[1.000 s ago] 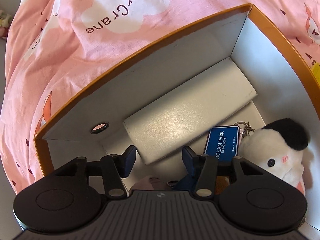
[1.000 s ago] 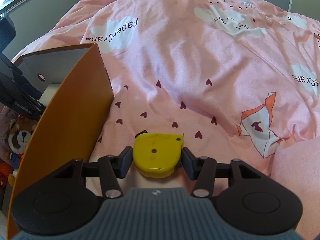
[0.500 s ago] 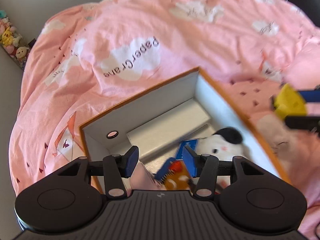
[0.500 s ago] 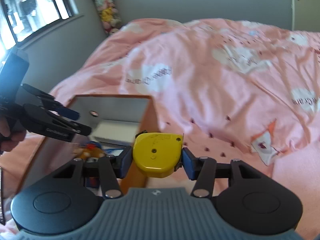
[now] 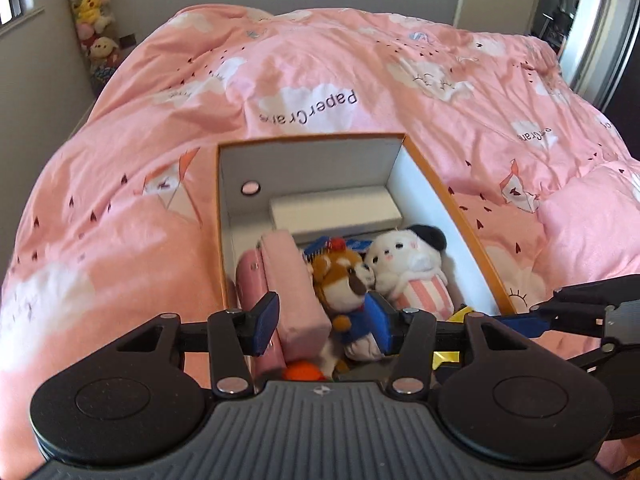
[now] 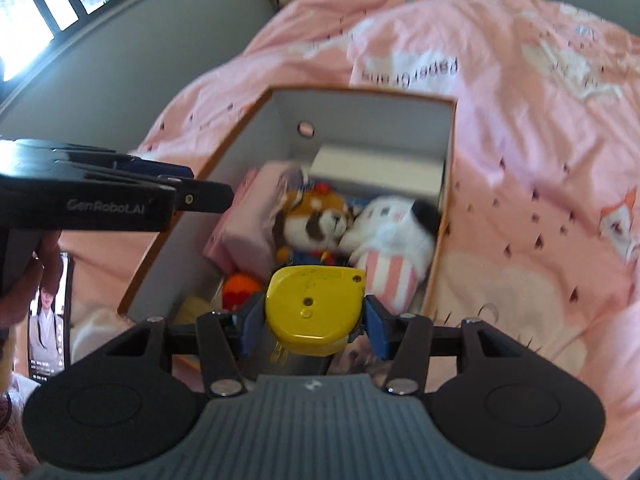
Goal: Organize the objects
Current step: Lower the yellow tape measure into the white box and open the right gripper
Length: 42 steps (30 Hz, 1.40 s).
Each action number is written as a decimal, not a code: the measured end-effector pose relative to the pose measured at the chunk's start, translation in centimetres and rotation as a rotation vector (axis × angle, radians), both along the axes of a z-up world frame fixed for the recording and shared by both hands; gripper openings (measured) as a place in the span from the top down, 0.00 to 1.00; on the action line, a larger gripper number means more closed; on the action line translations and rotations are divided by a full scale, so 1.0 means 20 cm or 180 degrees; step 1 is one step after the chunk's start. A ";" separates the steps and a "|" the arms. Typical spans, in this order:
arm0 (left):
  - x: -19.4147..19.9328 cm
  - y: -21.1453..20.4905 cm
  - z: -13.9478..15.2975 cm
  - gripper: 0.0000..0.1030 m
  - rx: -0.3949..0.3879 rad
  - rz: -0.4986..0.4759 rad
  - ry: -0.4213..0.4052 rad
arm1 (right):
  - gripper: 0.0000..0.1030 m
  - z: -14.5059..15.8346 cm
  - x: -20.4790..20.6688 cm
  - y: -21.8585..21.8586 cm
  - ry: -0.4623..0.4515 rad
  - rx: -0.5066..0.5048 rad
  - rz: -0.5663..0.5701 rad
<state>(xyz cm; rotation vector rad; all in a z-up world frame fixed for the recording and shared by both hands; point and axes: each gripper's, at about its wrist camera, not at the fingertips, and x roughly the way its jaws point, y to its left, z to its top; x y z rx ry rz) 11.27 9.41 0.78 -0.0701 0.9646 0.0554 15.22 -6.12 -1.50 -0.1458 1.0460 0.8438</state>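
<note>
Holding a yellow tape measure [image 6: 314, 304] clamped between its 2 jaws, the right gripper [image 6: 314, 320] hangs over the near end of the box [image 6: 360, 98], which sits on the pink duvet [image 6: 520, 160]. The left gripper [image 5: 324, 320] hovers above the same box with its jaws apart and nothing between them.

Inside, the box is crowded: a brown plush [image 6: 316, 220] and a white plush [image 6: 392, 236] lie side by side in the middle, a pink pouch [image 5: 292, 276] stands against the left wall, a white case [image 5: 336, 212] lies across the far end, and something orange [image 6: 240, 288] sits near the front (what exactly it is I cannot tell).

My reading is that the tape measure is about to be dropped into the near end. The risks follow from the crowding. Free floor is scarce, so a release from this height could land the hard case on a plush and let it roll or bounce toward the rim. The duvet is soft, so pressing down on a wall could tip the box. Both grippers share the space over the opening, and the left one could be struck if the right swings across. Lowering before opening, into the gap near the orange thing, looks safest.
</note>
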 end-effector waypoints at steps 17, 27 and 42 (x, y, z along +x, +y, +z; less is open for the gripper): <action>-0.12 0.02 -0.14 0.44 -0.0394 0.0043 -0.0187 | 0.47 -0.16 -0.02 0.22 -0.0151 -0.1163 -0.0196; -0.15 0.03 -0.14 0.44 -0.0496 0.0051 -0.0173 | 0.46 -0.16 -0.03 0.24 -0.0156 -0.1288 -0.0244; -0.24 -0.02 -0.01 0.44 -0.0460 0.0133 -0.0468 | 0.41 0.06 -0.09 0.10 -0.0288 -0.0665 -0.0466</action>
